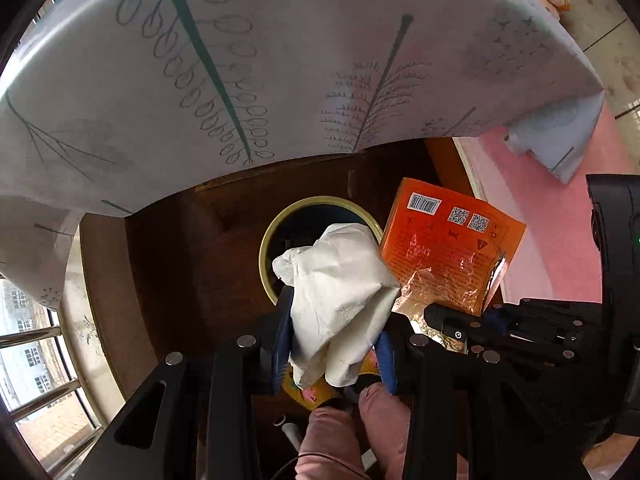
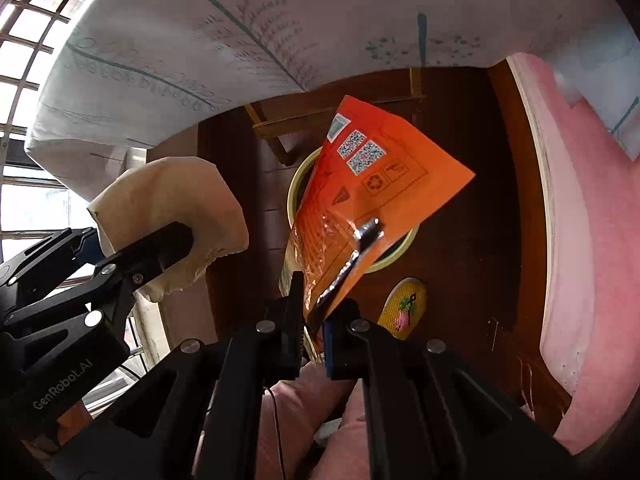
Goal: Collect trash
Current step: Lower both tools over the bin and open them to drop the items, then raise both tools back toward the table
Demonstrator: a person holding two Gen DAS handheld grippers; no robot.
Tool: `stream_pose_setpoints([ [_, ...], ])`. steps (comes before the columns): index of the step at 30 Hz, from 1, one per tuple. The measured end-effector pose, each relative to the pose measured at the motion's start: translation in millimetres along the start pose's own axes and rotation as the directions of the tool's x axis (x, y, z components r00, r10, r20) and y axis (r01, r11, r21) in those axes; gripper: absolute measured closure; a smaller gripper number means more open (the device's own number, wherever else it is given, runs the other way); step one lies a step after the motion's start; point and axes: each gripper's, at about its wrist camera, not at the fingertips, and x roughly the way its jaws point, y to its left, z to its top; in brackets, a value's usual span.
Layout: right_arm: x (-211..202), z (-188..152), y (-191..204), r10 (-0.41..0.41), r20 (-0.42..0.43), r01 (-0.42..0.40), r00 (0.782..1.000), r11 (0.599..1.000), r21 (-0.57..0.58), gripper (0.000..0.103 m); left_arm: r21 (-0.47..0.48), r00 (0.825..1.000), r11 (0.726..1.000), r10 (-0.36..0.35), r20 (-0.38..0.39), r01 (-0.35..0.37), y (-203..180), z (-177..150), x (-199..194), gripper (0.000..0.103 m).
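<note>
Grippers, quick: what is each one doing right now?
Left tool: closed on the crumpled white tissue, above the bin.
Right tool: closed on the orange packet, over the same bin.

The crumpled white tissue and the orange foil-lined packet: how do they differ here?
The crumpled white tissue is soft, plain and bunched; the orange foil-lined packet is flat, glossy and printed with codes. The tissue sits clamped in the left gripper, the packet in the right gripper. Both hang above the round yellow-rimmed bin.
</note>
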Motion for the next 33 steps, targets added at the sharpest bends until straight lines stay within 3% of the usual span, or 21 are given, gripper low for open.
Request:
stream_pose_setpoints([
  [8,98.3,11.6,-28.8,-0.035,-0.064,0.035,0.997,0.999,-0.011,0.098,-0.062,1.0,0.998,-0.014,-0.024,0.012,19.9,8.1,92.9,0.066],
  [14,154.6,20.3,-42.6,-0.06,-0.091,0.059,0.994,0.998,-0.011,0.098,-0.08,0.999,0.997,-0.019,-0.045,0.016,31.8,8.0,148.2,0.06],
  [17,174.6,22.2,-51.4,-0.058,-0.097,0.058,0.994,0.998,-0.004,0.098,-0.081,0.998,0.997,-0.003,-0.057,-0.001,31.9,7.8,168.3,0.052],
  [21,193.5,26.1,-65.7,-0.048,-0.096,0.049,0.994,0.999,0.01,0.093,-0.086,0.999,0.996,-0.005,-0.034,0.002,36.8,8.6,178.6,0.02],
  [26,204.3,29.7,-74.0,-0.031,-0.079,0.034,0.996,0.999,0.035,0.06,-0.102,1.0,0.995,0.022,-0.014,-0.023,38.9,10.0,182.8,0.018],
  [33,193.3,31.0,-73.2,-0.039,-0.042,0.041,0.998,0.999,0.028,0.059,-0.115,0.999,0.992,0.044,0.0,-0.044,38.1,7.9,165.3,0.018],
])
